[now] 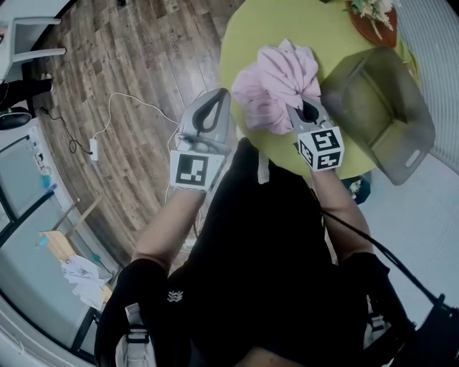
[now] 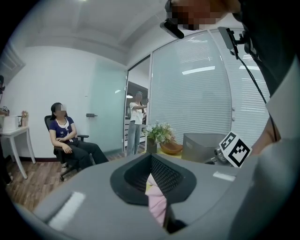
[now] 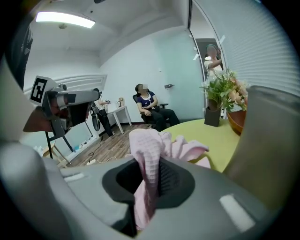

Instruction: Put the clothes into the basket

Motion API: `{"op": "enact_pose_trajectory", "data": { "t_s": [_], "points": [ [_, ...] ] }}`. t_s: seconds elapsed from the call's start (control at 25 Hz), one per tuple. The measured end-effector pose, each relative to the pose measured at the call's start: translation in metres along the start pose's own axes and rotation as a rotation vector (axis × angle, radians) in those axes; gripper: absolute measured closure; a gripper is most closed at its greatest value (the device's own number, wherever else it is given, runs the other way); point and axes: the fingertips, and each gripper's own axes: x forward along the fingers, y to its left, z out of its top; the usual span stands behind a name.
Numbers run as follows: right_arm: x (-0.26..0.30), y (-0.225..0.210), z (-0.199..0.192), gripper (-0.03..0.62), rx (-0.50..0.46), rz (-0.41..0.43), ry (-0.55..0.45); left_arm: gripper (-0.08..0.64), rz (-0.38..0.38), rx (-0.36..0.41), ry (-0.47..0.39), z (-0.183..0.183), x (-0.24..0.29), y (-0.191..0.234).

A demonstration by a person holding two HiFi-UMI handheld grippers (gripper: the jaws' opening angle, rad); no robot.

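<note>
Above green table (image 1: 287, 29), pink cloth (image 1: 276, 82) crosswise, left gripper (image 1: 219, 104) to right gripper (image 1: 307, 111).

- Cut off by the head view's top edge: flower bowl (image 1: 373, 21) beyond the basket (image 1: 380, 115).
- Hidden behind the right gripper (image 1: 308, 111): near end of the pink cloth (image 1: 276, 82) beside the basket.
- Hidden by the person's torso (image 1: 272, 251): the table (image 1: 272, 29) edge nearest the basket's left.

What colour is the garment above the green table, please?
The garment is pale pink, clearest in the head view.
</note>
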Motion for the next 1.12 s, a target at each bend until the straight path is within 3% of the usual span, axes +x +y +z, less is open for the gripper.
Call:
{"op": "enact_pose_trajectory", "data": {
  "t_s": [1.12],
  "points": [
    [-0.102,0.040,0.136,0.549,-0.101,-0.014,-0.263,0.552,0.028,0.070,-0.156,0.074,-0.047,-0.001]
  ]
}}
